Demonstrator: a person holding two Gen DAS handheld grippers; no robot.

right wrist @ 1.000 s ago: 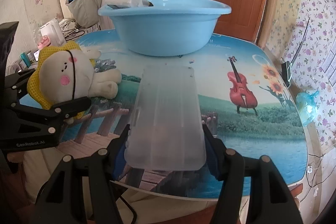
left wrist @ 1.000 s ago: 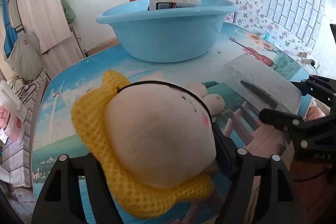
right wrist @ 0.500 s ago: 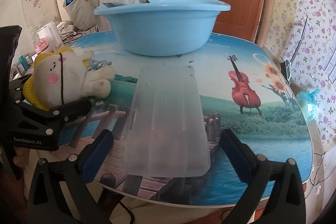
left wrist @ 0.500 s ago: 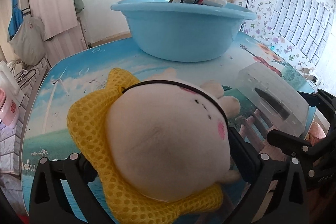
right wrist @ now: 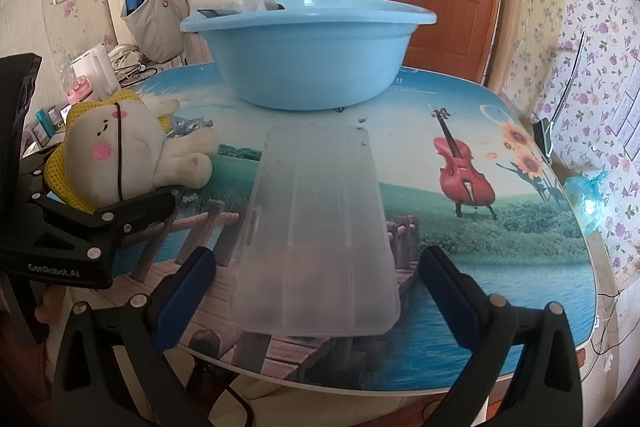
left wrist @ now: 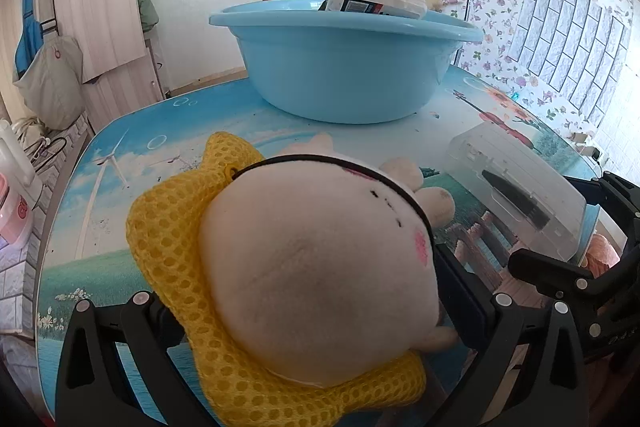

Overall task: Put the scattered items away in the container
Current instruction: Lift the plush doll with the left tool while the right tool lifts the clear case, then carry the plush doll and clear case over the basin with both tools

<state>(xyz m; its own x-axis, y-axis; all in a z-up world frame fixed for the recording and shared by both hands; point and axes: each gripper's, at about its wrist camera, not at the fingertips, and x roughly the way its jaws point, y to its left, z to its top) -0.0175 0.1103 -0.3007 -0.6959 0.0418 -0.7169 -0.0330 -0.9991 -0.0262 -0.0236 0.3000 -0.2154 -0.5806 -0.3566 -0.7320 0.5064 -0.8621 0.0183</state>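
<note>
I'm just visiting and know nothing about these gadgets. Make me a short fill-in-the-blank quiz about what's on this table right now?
1. The basin at the back of the table is coloured ____.
2. The plush toy wears a hat coloured ____.
3. The clear plastic box lies between the fingers of the ____ gripper.
4. The table's print shows a red ____ beside the sunflowers.

Missing words: blue; yellow; right; violin

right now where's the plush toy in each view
Left wrist: the plush toy fills the lower centre, lying on the table between the open fingers of the left gripper.
Right wrist: the plush toy lies at the left edge, just beyond the left gripper.
Shared landmark: the blue basin stands at the far side of the table in both views.
</note>
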